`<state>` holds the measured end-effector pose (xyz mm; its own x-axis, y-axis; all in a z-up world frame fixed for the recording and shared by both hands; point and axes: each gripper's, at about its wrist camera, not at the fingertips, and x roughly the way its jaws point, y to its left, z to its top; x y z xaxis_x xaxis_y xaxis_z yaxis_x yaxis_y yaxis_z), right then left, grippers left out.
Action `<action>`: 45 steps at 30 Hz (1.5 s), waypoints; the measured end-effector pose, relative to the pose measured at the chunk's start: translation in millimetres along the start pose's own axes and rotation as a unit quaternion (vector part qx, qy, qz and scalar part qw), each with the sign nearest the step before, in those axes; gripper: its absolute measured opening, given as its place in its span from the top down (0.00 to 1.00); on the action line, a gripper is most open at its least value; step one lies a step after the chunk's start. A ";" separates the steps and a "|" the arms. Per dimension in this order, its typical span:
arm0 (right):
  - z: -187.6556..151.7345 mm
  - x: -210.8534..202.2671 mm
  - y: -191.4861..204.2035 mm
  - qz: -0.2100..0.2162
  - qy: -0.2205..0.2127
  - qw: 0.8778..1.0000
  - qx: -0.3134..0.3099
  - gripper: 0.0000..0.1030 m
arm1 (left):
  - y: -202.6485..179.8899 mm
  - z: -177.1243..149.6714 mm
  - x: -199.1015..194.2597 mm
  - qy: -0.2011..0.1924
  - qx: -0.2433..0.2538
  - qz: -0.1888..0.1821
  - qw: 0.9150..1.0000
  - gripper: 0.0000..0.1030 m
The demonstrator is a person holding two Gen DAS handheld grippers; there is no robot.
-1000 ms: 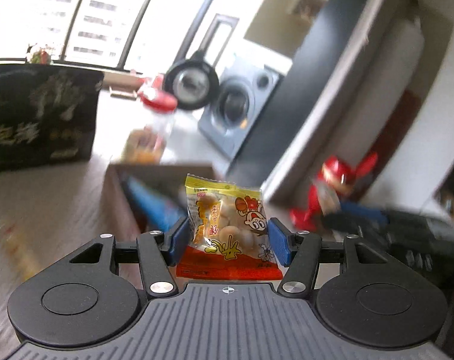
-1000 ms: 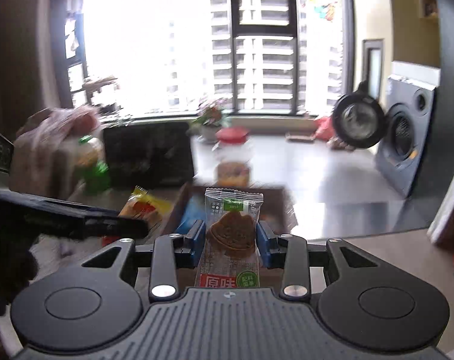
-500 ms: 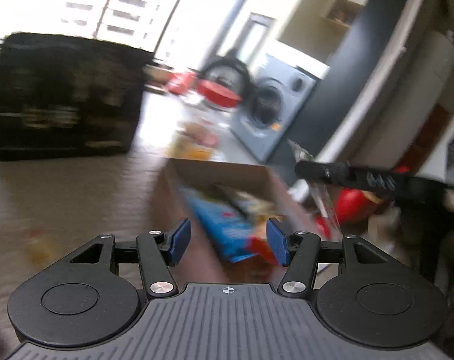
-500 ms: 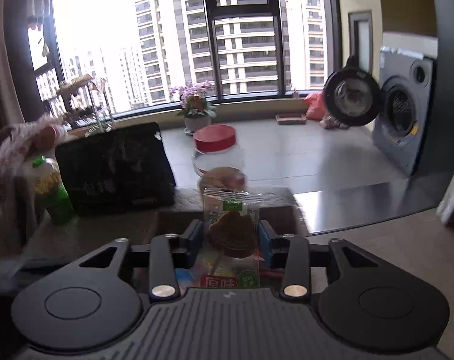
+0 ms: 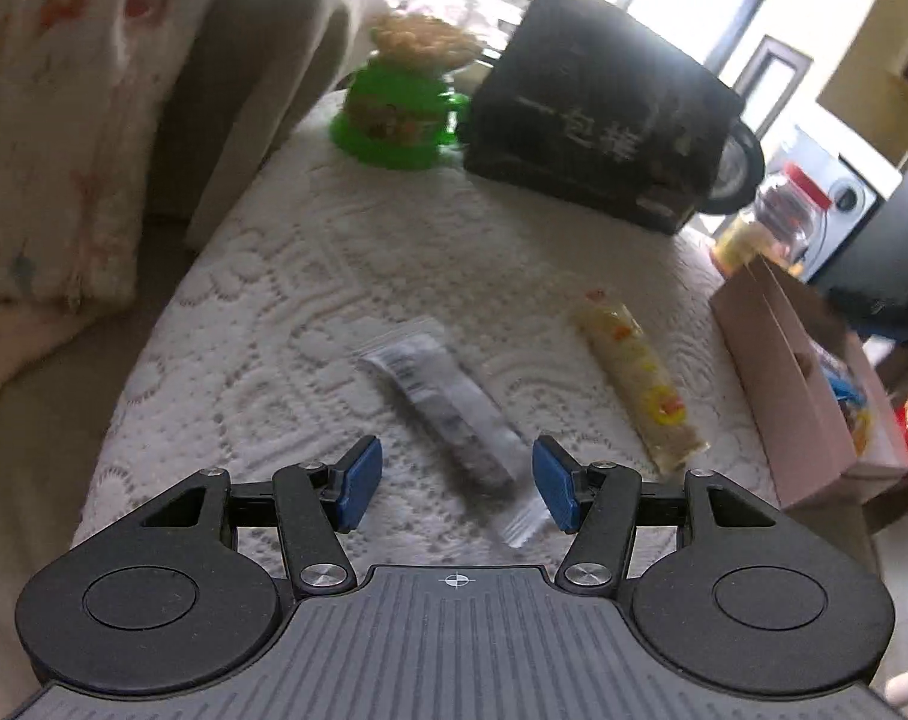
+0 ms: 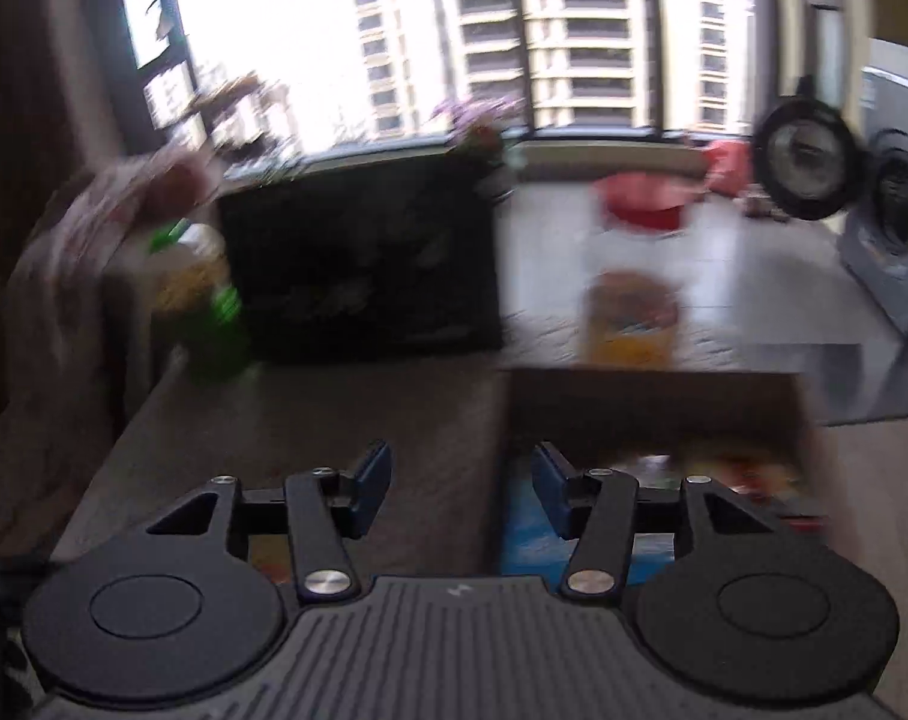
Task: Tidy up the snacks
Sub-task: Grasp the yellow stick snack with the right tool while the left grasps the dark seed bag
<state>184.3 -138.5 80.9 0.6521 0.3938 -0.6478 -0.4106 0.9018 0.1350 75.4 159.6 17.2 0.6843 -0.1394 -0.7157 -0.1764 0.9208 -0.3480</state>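
My left gripper point(image 5: 457, 489) is open and empty, low over a clear packet of dark snack point(image 5: 447, 414) that lies on the white tablecloth, its near end between my fingers. A yellow snack packet point(image 5: 637, 381) lies to its right. The cardboard box point(image 5: 796, 384) with snacks in it stands at the table's right edge. My right gripper point(image 6: 460, 495) is open and empty above the box's left wall; the box point(image 6: 652, 414) holds a blue packet point(image 6: 529, 531) and other snacks, blurred.
A black box point(image 5: 598, 102) and a green-lidded jar point(image 5: 402, 102) stand at the table's far side. A red-lidded jar point(image 5: 778, 222) stands behind the cardboard box. A cushion with a floral cover point(image 5: 63, 90) is on the left. A washing machine point(image 6: 898, 192) stands at the right.
Both grippers let go of their packets over the box. My left gripper then swung left and down to the clear packet on the tablecloth. My right gripper opened and stays over the box.
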 end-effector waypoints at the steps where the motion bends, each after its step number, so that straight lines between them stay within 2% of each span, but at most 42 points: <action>1: -3.6 9.1 12.5 0.009 0.009 1.000 -0.010 0.49 | 2.1 0.5 -1.6 -0.001 -0.001 -0.004 1.000 0.41; 5: -20.0 45.6 60.4 0.042 0.048 0.997 -0.044 0.49 | 0.3 1.4 -5.8 -0.003 0.012 -0.016 1.000 0.41; 7: -27.1 62.5 76.2 0.044 0.066 0.995 -0.054 0.49 | -2.9 -0.6 -6.8 -0.002 0.018 -0.017 1.000 0.41; 12: -43.0 88.3 88.2 0.027 0.093 0.993 -0.064 0.50 | -11.0 3.1 1.5 -0.003 0.025 -0.015 1.000 0.41; 13: -45.5 88.7 86.6 0.026 0.096 0.993 -0.063 0.56 | -11.3 3.5 1.9 -0.004 0.026 -0.014 1.000 0.41; 15: -50.1 86.9 86.5 0.026 0.099 0.993 -0.067 0.70 | -11.8 4.6 3.4 -0.003 0.027 -0.013 1.000 0.41; 18: -55.3 75.3 82.9 0.025 0.095 0.992 -0.076 0.71 | -13.4 5.6 7.0 0.000 0.030 -0.008 1.000 0.41; 24: -71.9 40.6 79.5 0.048 0.091 0.992 -0.077 0.72 | -18.5 7.2 14.0 0.004 0.036 -0.004 0.999 0.41; 34: -114.6 10.4 74.9 0.049 0.083 0.992 -0.079 0.72 | -37.3 16.4 32.9 0.002 0.069 0.004 0.998 0.41; 37: -124.7 7.0 76.2 0.045 0.073 0.993 -0.077 0.70 | -48.2 15.9 40.8 0.005 0.097 0.004 0.995 0.40; 42: -138.4 2.5 87.3 0.025 0.050 0.992 -0.113 0.68 | -67.0 8.0 49.6 0.002 0.168 0.027 0.986 0.40; 45: -141.8 2.3 89.1 0.024 0.041 0.992 -0.116 0.63 | -67.7 6.9 50.4 0.001 0.175 0.030 0.984 0.43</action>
<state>58.8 -82.5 -14.8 0.5785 0.4112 -0.7044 -0.5823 0.8129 -0.0036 126.8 92.7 8.9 0.6783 -0.0815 -0.7303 0.0389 0.9964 -0.0750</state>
